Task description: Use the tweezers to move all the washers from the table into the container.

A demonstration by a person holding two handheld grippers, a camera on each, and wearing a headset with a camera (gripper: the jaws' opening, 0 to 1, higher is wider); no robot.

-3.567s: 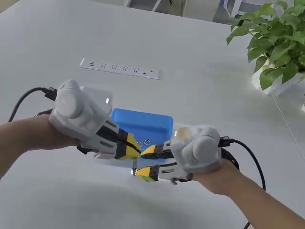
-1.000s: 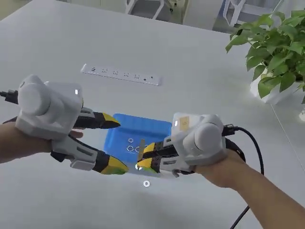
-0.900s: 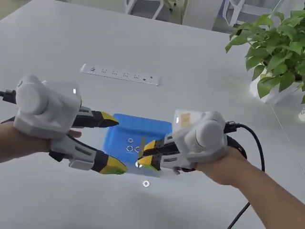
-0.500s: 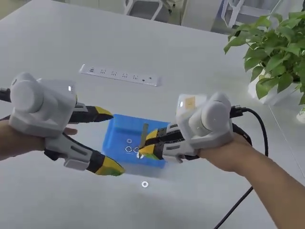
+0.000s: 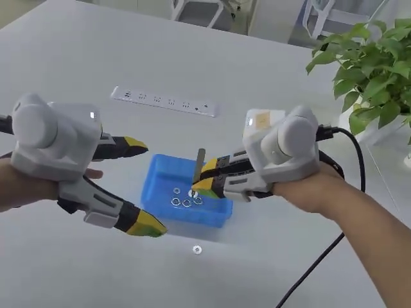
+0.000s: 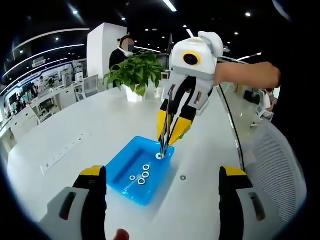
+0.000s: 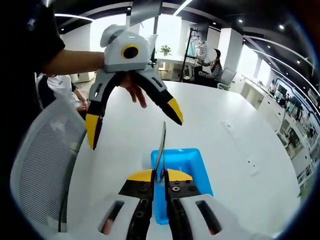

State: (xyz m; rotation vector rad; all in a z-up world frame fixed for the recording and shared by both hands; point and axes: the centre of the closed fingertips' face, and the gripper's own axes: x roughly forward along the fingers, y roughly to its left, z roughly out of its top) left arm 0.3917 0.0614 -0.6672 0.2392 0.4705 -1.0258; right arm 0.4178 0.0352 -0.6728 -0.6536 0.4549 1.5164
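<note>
A blue container (image 5: 160, 176) sits on the white table with several washers (image 5: 182, 199) lying in it. One washer (image 5: 197, 249) lies on the table in front of it. My right gripper (image 5: 204, 179) is shut on metal tweezers (image 5: 200, 163), which stand nearly upright over the container's right part. Their tips touch a washer (image 6: 160, 156) inside; I cannot tell whether it is pinched. My left gripper (image 5: 149, 186) hangs open at the container's left side with nothing between its fingers. The right gripper view looks along the tweezers (image 7: 161, 145) at the container (image 7: 192, 165) and the open left gripper (image 7: 134, 129).
A white power strip (image 5: 164, 101) lies beyond the container. A potted plant (image 5: 372, 58) stands at the far right. The right gripper's black cable (image 5: 340, 167) trails to the right. A mesh chair (image 6: 280, 165) stands by the table's edge.
The right gripper has risen from the container's front edge and moved over the container, and the tweezers have swung upright with their tips down inside. Earlier the left gripper drew away to the left.
</note>
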